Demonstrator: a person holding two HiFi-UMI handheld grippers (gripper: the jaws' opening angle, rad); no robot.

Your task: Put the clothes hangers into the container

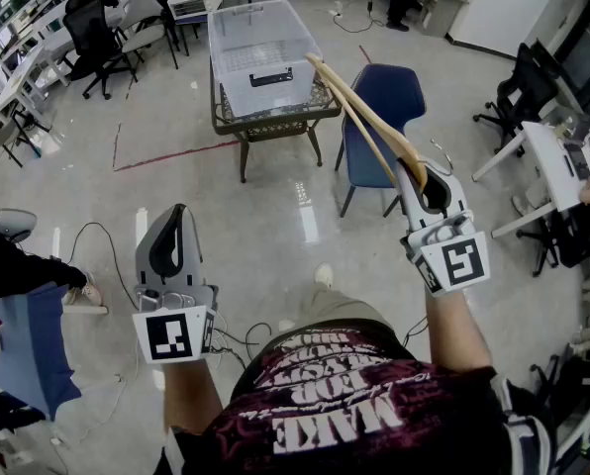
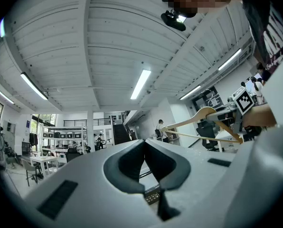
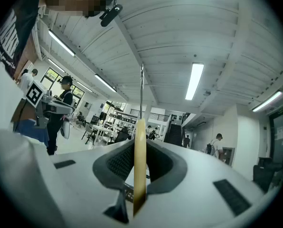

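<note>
Where the table (image 1: 275, 125) is standing: it is sitting on the glossy floor, far ahead of the person.
Container (image 1: 260, 57): a clear tub, resting on top of that table.
Chair (image 1: 379, 97): blue, standing just right of the table.
Clothes hanger (image 1: 364, 117): wooden, being held up in the air, well apart from the floor. Its long axis is running away from the person, slanting up and left in the head view towards the container's near right corner. The far tip is overlapping that corner in the picture, though contact is hard to judge. In the right gripper view it is standing edge-on, with its thin wire hook pointing straight up.
Right gripper (image 3: 139, 156): its narrowly parted pads are clamping one end of the hanger.
Left gripper (image 2: 144, 160): hanging low at the person's left, jaws pressing together on nothing.
</note>
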